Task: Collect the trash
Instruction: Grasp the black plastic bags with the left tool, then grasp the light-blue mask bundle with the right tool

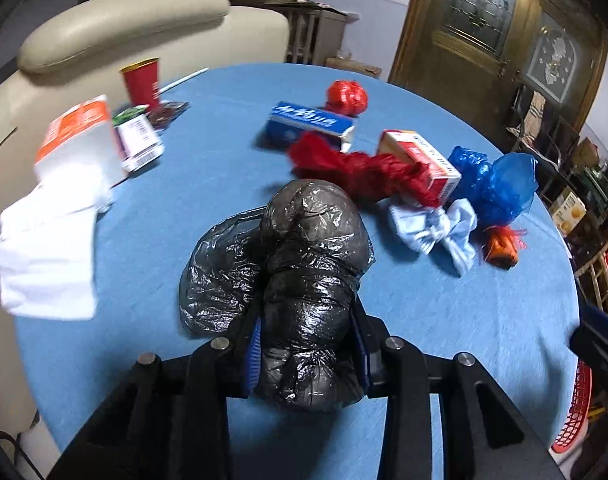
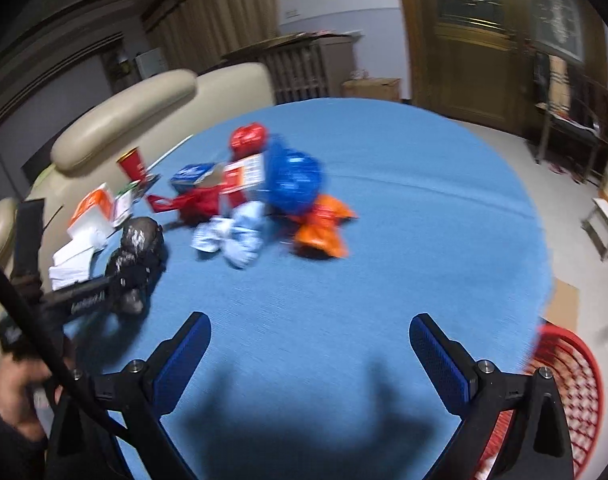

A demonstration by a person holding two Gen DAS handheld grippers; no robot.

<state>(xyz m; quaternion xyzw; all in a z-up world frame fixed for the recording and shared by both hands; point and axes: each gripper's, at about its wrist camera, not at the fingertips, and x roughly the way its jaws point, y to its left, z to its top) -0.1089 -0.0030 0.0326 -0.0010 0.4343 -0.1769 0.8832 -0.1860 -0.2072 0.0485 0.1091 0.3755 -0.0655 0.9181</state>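
My left gripper [image 1: 308, 344] is shut on a crumpled black plastic bag [image 1: 304, 264] over the blue round table [image 1: 444, 320]; the bag also shows in the right wrist view [image 2: 138, 252], held by that gripper. My right gripper [image 2: 310, 336] is open and empty above the table's near part. More trash lies in the middle: a red bag [image 1: 360, 172], a blue bag [image 1: 492, 184], a pale blue bag [image 1: 436, 228], an orange bag [image 2: 322, 228], a blue box [image 1: 308, 124] and an orange-white box [image 1: 424, 164].
A red mesh basket [image 2: 564, 384] stands by the table's right edge, also seen in the left wrist view [image 1: 576, 412]. A red cup [image 1: 142, 82], white tissues [image 1: 48, 256] and cartons [image 1: 80, 140] lie at the left. A beige armchair [image 1: 124, 20] stands behind.
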